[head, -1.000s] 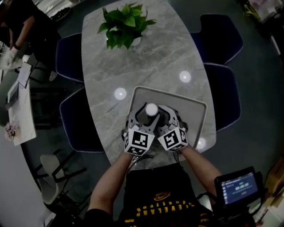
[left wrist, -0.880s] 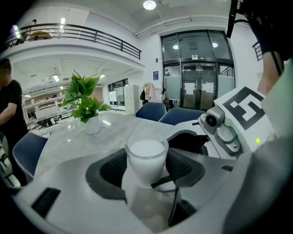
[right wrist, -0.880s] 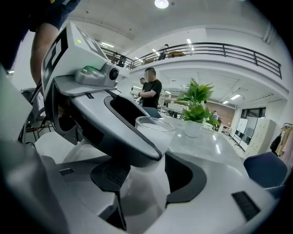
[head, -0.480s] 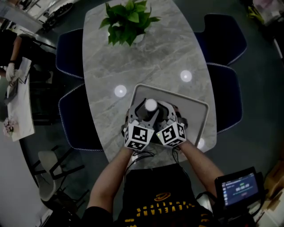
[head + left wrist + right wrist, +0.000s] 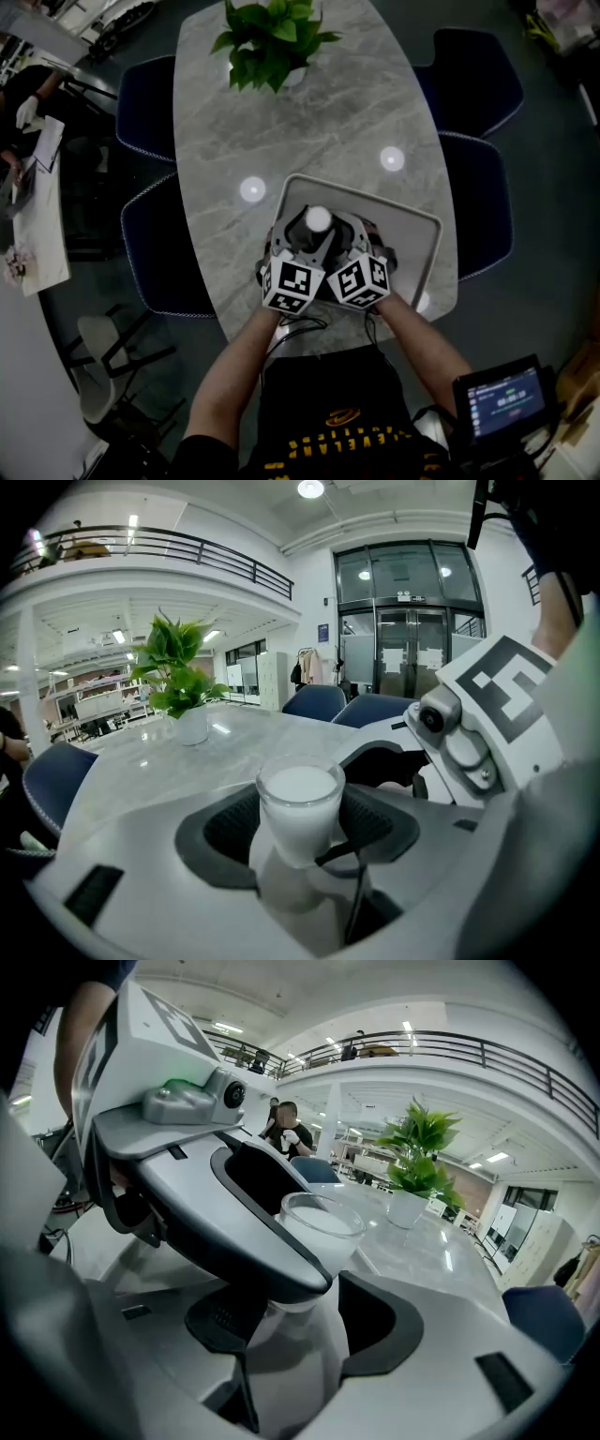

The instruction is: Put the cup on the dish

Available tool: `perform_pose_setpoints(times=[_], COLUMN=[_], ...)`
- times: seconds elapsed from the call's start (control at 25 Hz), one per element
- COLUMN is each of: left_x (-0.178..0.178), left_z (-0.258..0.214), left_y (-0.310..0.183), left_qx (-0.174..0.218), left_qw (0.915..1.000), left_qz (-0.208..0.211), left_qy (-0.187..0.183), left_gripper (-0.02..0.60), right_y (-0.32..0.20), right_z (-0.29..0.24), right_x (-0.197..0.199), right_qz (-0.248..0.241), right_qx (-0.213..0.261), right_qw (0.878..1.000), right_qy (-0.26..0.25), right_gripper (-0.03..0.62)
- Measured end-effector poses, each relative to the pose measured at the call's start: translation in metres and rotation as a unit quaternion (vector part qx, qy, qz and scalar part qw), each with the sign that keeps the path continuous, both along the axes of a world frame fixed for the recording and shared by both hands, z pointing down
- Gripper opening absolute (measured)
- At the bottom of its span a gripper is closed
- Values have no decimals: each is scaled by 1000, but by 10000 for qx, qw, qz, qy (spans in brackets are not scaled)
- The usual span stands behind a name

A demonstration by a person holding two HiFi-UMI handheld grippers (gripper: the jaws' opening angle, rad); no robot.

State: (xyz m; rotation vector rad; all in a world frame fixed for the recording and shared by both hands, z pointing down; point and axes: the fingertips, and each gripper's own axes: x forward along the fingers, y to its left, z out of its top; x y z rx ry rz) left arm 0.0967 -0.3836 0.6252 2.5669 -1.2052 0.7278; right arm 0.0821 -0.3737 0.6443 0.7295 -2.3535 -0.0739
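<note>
A white cup is held just over the near-left part of a grey rectangular dish on the marble table. Both grippers close in on it from the near side. My left gripper is shut on the cup, whose sides fill the gap between the dark pads. My right gripper is shut on the same cup lower down. In the right gripper view the left gripper's finger crosses in front and hides part of the cup. The cup's base is hidden.
A potted green plant stands at the table's far end. Two white round spots lie on the tabletop. Dark blue chairs flank both sides. A small screen sits at the lower right. A person is at the far left.
The two marker cubes have drawn closer together, the right one shifting left. The cup stays over the same part of the dish.
</note>
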Motion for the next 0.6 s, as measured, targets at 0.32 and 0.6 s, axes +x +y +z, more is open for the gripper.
perform_pose_setpoints(times=[0.32,0.6], left_x=[1,0], left_z=[3,7], left_y=[-2,-4], left_qx=[21,-67], left_qw=[10000,10000], left_qz=[30,-31], left_qy=[-6,3], left_gripper=[264,264], right_y=[-2,-3], right_z=[5,9], right_x=[3,3], right_qz=[51,40], right_qx=[-78,-155], right_qw=[9998,9995], right_qy=[186,255], right_gripper=[229,229])
